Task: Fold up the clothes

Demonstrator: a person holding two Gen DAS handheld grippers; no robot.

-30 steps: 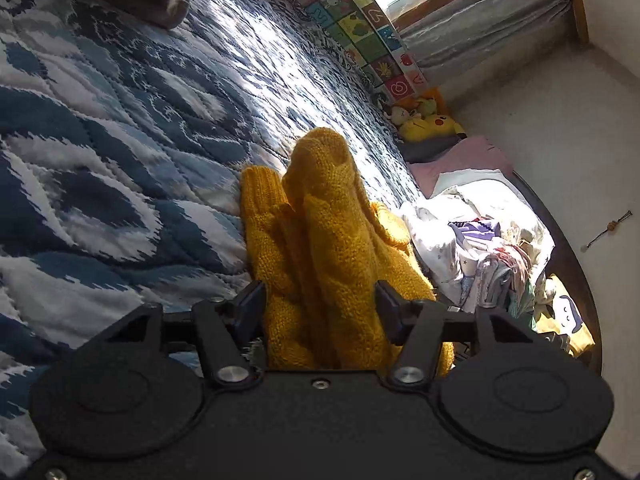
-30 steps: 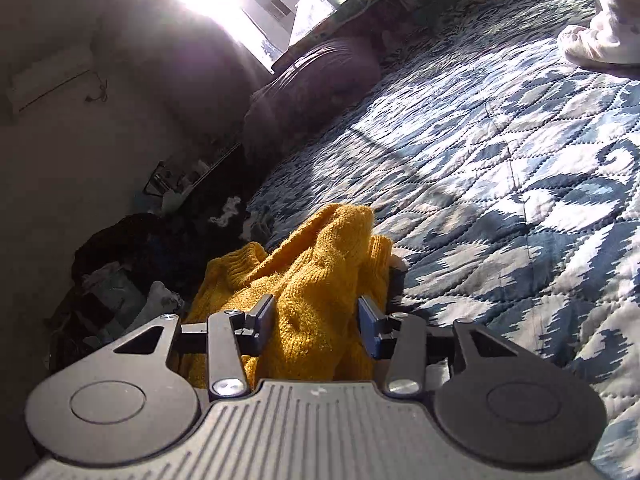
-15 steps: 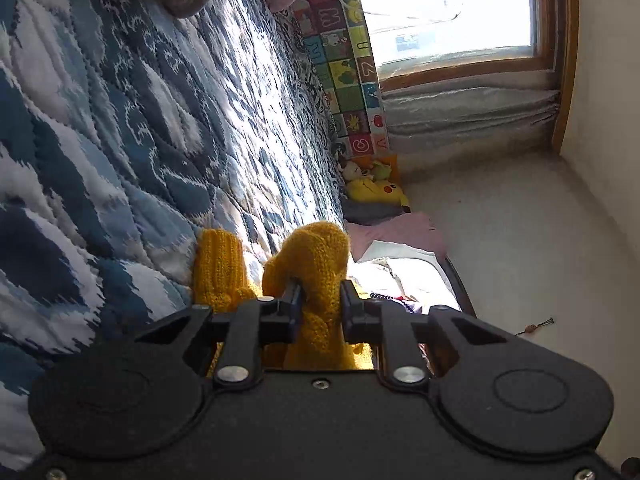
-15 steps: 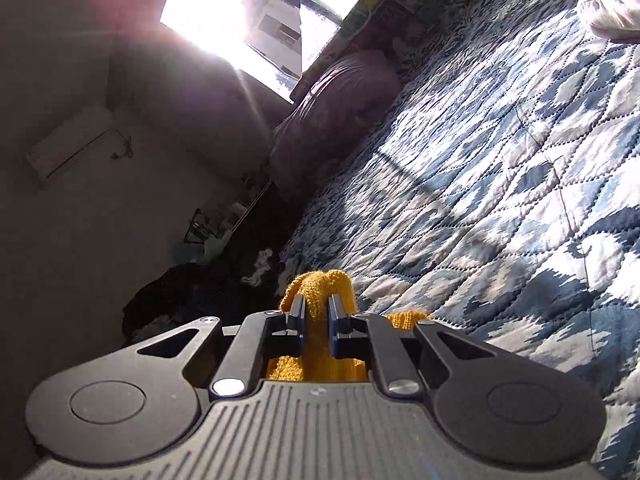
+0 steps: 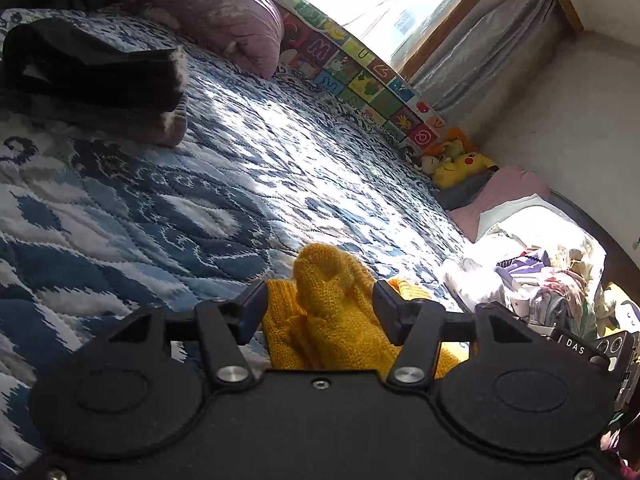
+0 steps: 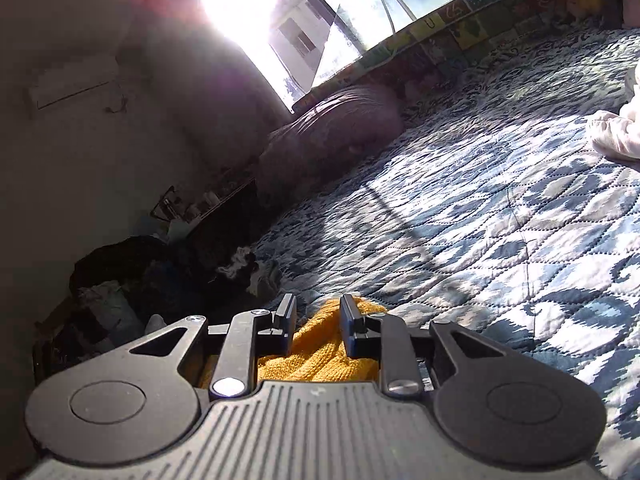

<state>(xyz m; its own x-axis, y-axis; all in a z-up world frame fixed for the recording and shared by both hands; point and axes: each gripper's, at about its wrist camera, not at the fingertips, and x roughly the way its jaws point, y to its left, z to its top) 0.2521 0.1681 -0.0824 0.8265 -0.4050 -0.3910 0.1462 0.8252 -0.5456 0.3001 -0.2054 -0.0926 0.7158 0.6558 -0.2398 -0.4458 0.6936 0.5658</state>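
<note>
The yellow knit sweater lies bunched on the blue patterned quilt, close to the near edge of the bed.

Left gripper: the jaws stand wide apart, released. A rounded fold of the sweater rises in the gap between them, and knit also lies under and beside both jaws. No clamping is visible.

Right gripper: the jaws stand a moderate gap apart. Knit fills the space between and below them. Whether the pads press the fabric cannot be told from this view; the gap suggests a loose or released state.

Governing relation: the sweater lies directly ahead of and beneath both grippers, not to either side. Its long axis cannot be read, because only the bunched top shows in each view. Neither hand is clearly nearer; both are on the garment.

Judgement: the next fold needs the garment spread toward the open quilt beyond it. A dark folded garment and a pink pillow lie well apart, farther up the bed.
</note>
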